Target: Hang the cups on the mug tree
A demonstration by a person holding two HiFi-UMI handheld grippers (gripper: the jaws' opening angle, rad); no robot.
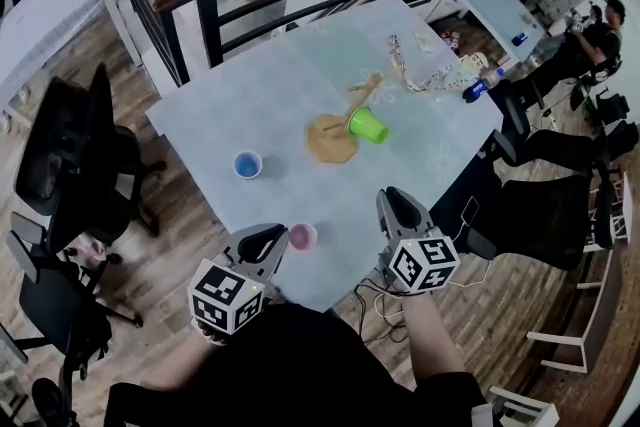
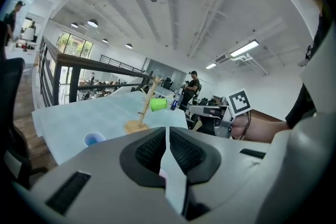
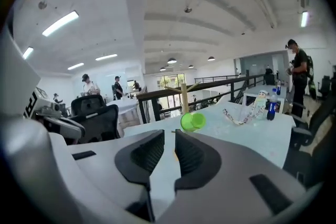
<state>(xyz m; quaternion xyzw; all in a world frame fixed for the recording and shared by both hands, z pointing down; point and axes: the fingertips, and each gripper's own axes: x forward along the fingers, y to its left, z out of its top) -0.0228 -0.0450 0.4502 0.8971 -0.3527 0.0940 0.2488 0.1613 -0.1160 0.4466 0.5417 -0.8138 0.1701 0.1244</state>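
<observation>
The wooden mug tree stood in the middle of the table. A green cup hung sideways on one of its pegs. A blue cup stood open side up, well apart from the tree. A pink cup stood by the table's near edge, its rim pinched by the left gripper

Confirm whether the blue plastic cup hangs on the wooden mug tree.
No, the blue plastic cup stands on the pale table.

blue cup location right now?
Head view: the blue cup stands upright on the table, left of the mug tree and beyond the pink cup.
</observation>
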